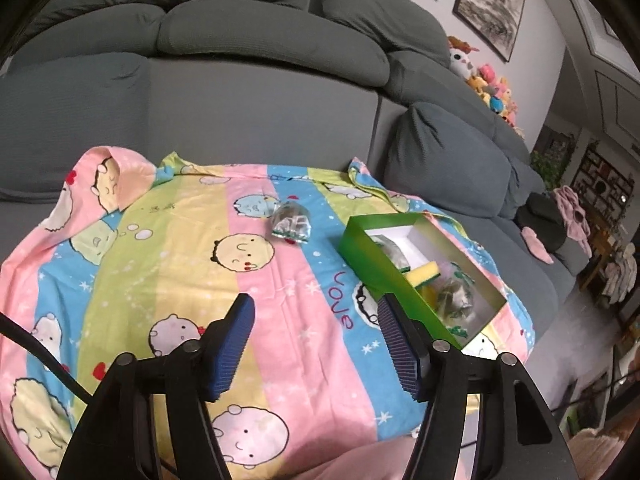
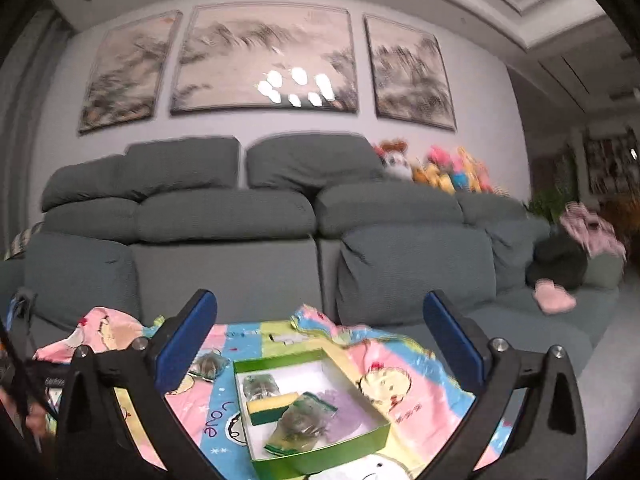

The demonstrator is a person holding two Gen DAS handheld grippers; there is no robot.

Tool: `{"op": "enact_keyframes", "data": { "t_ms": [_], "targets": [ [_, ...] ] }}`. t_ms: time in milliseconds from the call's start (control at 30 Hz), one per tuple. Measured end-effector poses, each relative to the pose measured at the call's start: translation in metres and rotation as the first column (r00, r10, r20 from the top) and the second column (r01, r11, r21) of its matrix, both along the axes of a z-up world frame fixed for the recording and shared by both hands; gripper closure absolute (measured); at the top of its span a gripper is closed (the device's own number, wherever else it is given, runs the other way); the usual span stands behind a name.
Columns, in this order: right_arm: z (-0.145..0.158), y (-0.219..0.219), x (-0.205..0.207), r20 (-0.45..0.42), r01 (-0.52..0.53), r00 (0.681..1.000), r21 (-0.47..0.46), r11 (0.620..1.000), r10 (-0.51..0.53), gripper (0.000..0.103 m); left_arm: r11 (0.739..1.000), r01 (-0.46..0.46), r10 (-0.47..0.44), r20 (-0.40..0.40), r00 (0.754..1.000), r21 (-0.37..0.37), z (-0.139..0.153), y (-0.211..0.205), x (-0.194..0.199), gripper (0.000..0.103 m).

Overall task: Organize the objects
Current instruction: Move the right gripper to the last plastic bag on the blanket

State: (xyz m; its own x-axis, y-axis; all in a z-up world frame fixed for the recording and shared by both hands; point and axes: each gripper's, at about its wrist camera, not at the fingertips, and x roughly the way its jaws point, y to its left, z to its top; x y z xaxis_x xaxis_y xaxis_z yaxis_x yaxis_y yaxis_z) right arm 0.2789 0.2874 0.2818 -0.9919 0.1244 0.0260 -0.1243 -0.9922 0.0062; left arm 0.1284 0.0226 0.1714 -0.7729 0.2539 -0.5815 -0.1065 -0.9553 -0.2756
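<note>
I read "Love" (image 1: 343, 299) on cloth (image 1: 248, 280), nine o'clock of green box (image 1: 362, 256). My left gripper (image 1: 316, 344) and right gripper (image 2: 320, 332) both released, empty.

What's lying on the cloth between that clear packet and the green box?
Nothing: in the left wrist view, only bare patterned cloth lies between the clear packet and the green box.

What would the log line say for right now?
left gripper: open, empty | right gripper: open, empty | green box: sponge, bagged items | loose bag: on cloth
</note>
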Motion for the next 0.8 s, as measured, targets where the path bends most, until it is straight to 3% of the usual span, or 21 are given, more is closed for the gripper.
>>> {"op": "enact_keyframes", "data": {
  "t_ms": [133, 267, 333, 467, 633, 700, 800],
  "targets": [
    [-0.002, 0.007, 0.028, -0.052, -0.038, 0.998, 0.041, 0.998, 0.041, 0.000, 1.000, -0.001, 0.001, 0.016, 1.000, -0.018, -0.004, 0.003, 0.001, 0.038],
    [-0.010, 0.009, 0.049, -0.025, 0.000, 1.000, 0.202, 0.979, 0.005, 0.001, 0.999, 0.028, -0.028, 0.011, 1.000, -0.034, -0.006, 0.007, 0.003, 0.038],
    [-0.013, 0.015, 0.061, -0.014, 0.029, 1.000, 0.233, 0.972, -0.027, 0.001, 0.999, 0.029, -0.029, 0.013, 1.000, -0.038, -0.009, 0.009, 0.000, 0.038],
    [-0.021, 0.049, 0.085, 0.009, 0.023, 1.000, 0.183, 0.983, -0.026, 0.001, 0.998, 0.026, -0.024, 0.031, 0.999, -0.063, -0.018, 0.016, -0.007, 0.038],
    [-0.043, 0.079, 0.066, 0.168, 0.048, 0.984, 0.098, 0.994, -0.064, 0.000, 0.999, 0.022, -0.019, 0.061, 0.998, -0.044, -0.026, 0.017, -0.016, 0.038],
    [-0.057, 0.073, 0.047, 0.235, -0.006, 0.972, 0.086, 0.996, -0.015, 0.000, 0.998, 0.021, -0.017, 0.067, 0.998, -0.052, -0.027, 0.017, -0.019, 0.038],
    [-0.072, 0.039, 0.019, 0.271, -0.199, 0.949, 0.117, 0.973, 0.161, 0.000, 0.998, 0.011, -0.007, 0.076, 0.997, -0.055, -0.028, 0.014, -0.026, 0.038]
  ]
}}
